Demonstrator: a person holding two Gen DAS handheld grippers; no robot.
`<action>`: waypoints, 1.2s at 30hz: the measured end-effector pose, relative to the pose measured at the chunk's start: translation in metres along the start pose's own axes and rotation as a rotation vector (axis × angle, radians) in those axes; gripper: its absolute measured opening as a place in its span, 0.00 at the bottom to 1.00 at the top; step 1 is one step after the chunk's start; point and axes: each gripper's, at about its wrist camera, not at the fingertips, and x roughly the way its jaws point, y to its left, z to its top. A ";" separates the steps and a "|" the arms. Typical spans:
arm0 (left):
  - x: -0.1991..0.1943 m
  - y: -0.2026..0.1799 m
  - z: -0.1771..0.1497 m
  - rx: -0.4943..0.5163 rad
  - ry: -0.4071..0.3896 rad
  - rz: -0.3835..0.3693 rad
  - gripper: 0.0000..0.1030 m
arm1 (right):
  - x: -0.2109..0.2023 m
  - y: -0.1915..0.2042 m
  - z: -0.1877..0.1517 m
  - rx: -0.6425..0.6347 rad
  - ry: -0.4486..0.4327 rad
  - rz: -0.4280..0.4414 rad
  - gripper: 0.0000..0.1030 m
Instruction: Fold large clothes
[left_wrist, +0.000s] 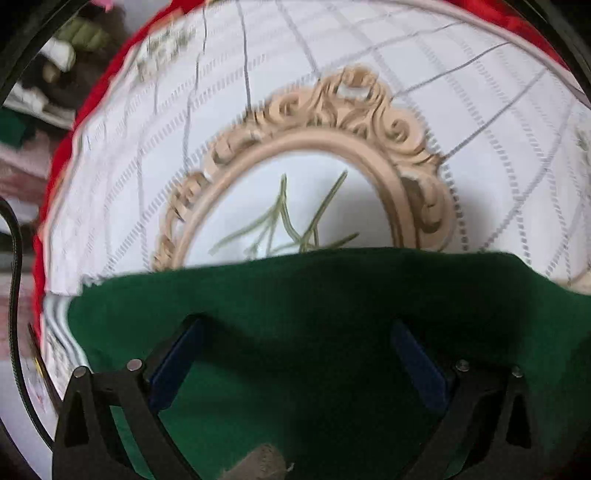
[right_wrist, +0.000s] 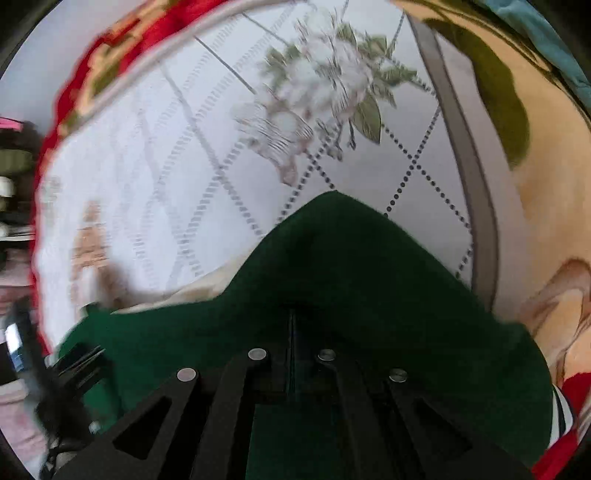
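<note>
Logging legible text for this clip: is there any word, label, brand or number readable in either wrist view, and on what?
None can be read.
Sheet: a blurred beige-green mark at its upper left could be lettering or pattern; too smeared to tell.
Green garment: no visible label or print.

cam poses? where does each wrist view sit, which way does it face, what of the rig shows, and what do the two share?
Left wrist: on the left gripper, facing steeply down at the green garment and a white quilted cover with a beige scroll-frame print; jaws apart.
Right wrist: on the right gripper, facing steeply down at a raised peak of the garment; jaws shut on it.
Shared: the garment, the cover, its red border.
</note>
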 end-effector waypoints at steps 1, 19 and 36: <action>-0.013 0.003 -0.006 0.010 -0.031 -0.004 1.00 | -0.015 -0.007 -0.007 0.011 -0.008 0.064 0.04; -0.056 -0.039 -0.082 0.115 -0.046 -0.191 1.00 | 0.002 -0.200 -0.226 0.727 -0.127 0.539 0.60; -0.032 -0.044 -0.065 0.188 0.032 -0.266 1.00 | 0.040 -0.166 -0.144 0.664 -0.355 0.695 0.30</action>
